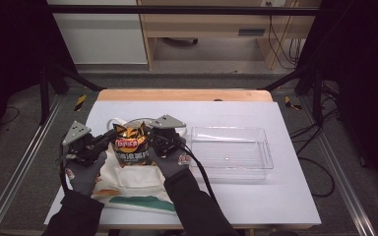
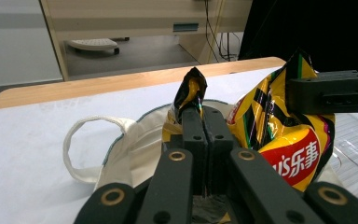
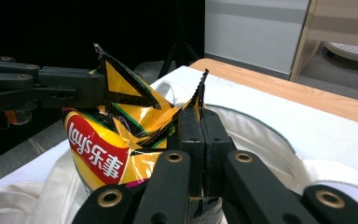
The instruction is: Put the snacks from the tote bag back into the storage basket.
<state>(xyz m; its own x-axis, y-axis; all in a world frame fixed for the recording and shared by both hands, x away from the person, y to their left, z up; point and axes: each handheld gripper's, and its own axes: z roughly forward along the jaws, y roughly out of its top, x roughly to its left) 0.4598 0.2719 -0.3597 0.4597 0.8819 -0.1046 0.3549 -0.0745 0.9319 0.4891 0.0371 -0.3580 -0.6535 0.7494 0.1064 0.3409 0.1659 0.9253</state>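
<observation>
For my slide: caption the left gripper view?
Left hand-held gripper pinching a chip bag corner above a white tote bag.

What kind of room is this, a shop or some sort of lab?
Most likely a lab or recording workspace, not a shop. The table sits in a dark metal frame, loose cables trail on the floor, and office furniture stands behind.

One Lay's chip bag (image 1: 131,142) is sitting on the white-covered table (image 1: 275,196), along with one white cloth tote bag (image 1: 133,179) and one clear plastic tray (image 1: 231,150). Two grippers are showing, the left gripper (image 1: 103,140) and the right gripper (image 1: 152,135), with two gloved hands holding them.
</observation>
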